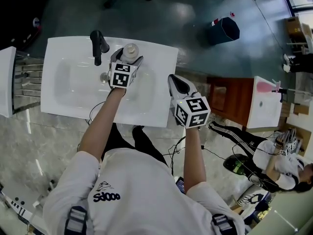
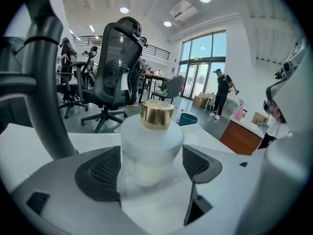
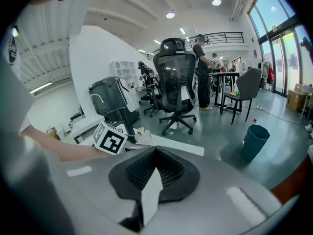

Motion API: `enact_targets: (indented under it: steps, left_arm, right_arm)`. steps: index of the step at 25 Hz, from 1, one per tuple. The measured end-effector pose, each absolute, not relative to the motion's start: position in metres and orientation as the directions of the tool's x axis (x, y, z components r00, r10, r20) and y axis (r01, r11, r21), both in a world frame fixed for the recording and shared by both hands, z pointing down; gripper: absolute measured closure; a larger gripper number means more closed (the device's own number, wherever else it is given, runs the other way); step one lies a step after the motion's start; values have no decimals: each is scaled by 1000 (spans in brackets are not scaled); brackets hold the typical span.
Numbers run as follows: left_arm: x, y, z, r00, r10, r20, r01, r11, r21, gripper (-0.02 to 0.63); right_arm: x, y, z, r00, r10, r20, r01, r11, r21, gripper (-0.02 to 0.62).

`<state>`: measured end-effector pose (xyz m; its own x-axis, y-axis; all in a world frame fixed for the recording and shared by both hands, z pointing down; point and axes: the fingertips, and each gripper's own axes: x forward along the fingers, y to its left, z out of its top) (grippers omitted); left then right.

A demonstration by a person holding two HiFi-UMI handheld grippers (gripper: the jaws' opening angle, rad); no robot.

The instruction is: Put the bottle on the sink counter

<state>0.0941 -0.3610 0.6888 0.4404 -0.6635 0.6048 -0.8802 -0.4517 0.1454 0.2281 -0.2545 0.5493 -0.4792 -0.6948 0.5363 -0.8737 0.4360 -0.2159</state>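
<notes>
Faucet (image 1: 98, 45) first, at the far left: black, matte, bent over the white basin (image 1: 73, 82) of the sink counter (image 1: 156, 82), glossy and smooth with rounded corners. Next, at three o'clock of that spout, the bottle (image 2: 151, 146): squat, round, frosted and translucent, with a pale fill low down and a short gold cap (image 2: 157, 114) of metallic sheen. Stands upright on the counter's back rim, long axis vertical, base seemingly at rest on the white surface. Lies dead ahead of the left gripper (image 1: 126, 60), at its twelve o'clock and between its dark ribbed pads (image 2: 98, 173), jaws spread wide. Looks freed rather than squeezed, with a pad just beside the frosted wall on either side. Calls, by judgement, for a straight pull back toward six o'clock, to avoid nudging a pad into the bottle and tipping it toward the basin. Farther right, at four o'clock of the bottle and well apart, the right gripper (image 1: 176, 83): grey shell, jaws pressed together on nothing, near the counter's right edge and plainly the farther of the two.
</notes>
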Motion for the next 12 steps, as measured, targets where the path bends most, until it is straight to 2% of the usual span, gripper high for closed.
enact_targets:
  steps: [8,12]
  left_arm:
    - [73,-325,681,399,-663,634,-898,-422,124,227]
    - [67,-306,665,417,-661,624,-877,-474,84,229]
  right_arm:
    - [224,-240,533,-491,-709,507,-867,454,-204,586]
    - [222,-233,520,-489,-728,481,-868,458,-190,586]
